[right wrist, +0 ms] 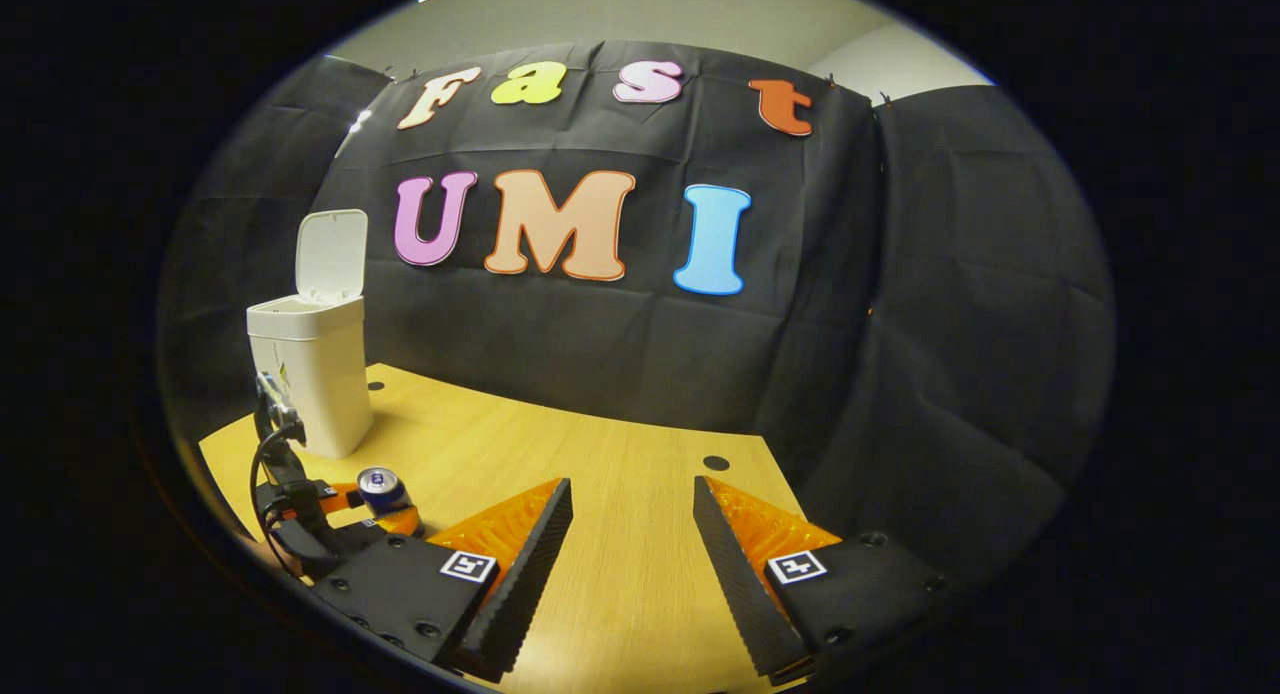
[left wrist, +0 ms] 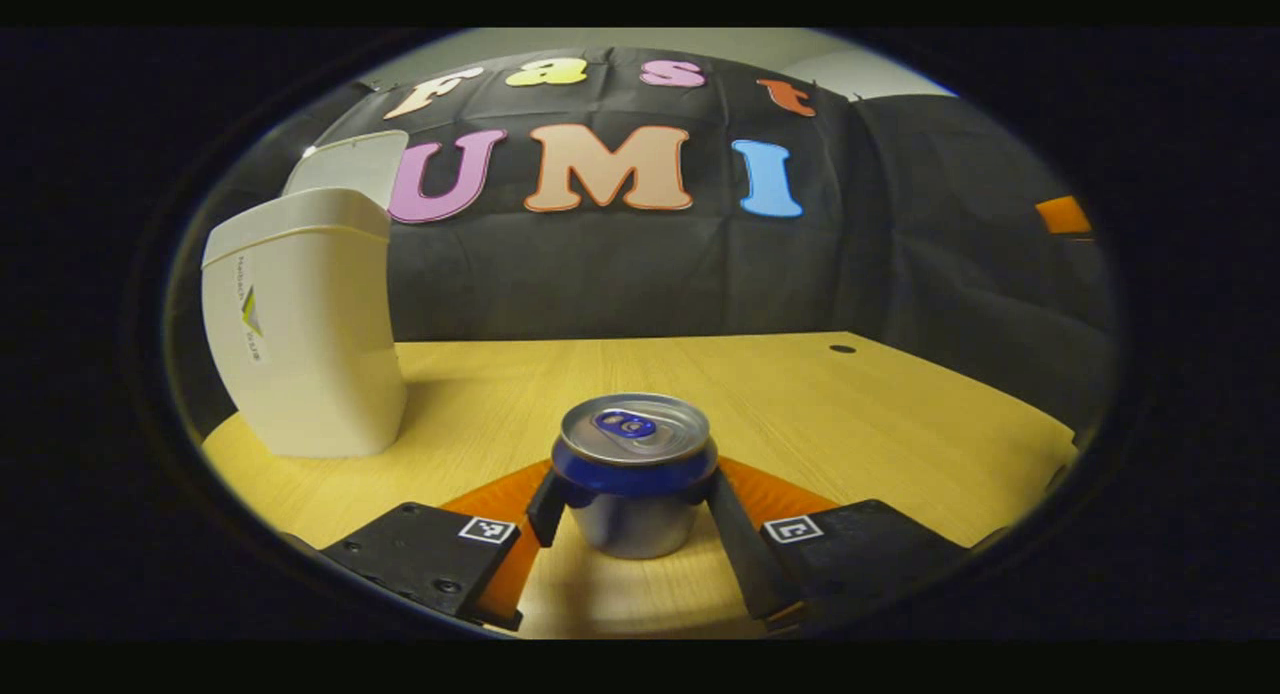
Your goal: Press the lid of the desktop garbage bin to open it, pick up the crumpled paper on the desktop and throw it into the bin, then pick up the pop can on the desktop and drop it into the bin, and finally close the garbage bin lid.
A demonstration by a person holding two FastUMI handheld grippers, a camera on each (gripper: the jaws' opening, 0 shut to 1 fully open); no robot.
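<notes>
In the left gripper view we see the left hand-held gripper (left wrist: 633, 509) at the bottom centre of the frame, its two fingers (left wrist: 546, 507) set against either side of the pop can (left wrist: 634, 472), just under the blue band below the rim. Both fingers touch the can, so we read it as clamped on it. The can stands upright on the tabletop (left wrist: 850, 424), its silver top and blue tab facing up, and its base appears to rest on the wood.

At the left of that frame stands the white garbage bin (left wrist: 305, 334), upright on the tabletop and well apart from the can. Its lid (left wrist: 350, 164) is tipped up and back behind the body, so the bin is open. We cannot see into it from here.

In the right gripper view the right hand-held gripper (right wrist: 632, 544) sits at the bottom centre with its fingers spread apart and only bare tabletop (right wrist: 620, 474) between them. At the lower left of that frame we see the left hand-held gripper (right wrist: 375, 509) again, farther off, closed around the can (right wrist: 383, 487). Just behind it, toward the upper left, the bin (right wrist: 312, 374) stands with its lid (right wrist: 331, 256) raised upright. A small dark hole (right wrist: 716, 463) marks the tabletop near the middle of the frame.
</notes>
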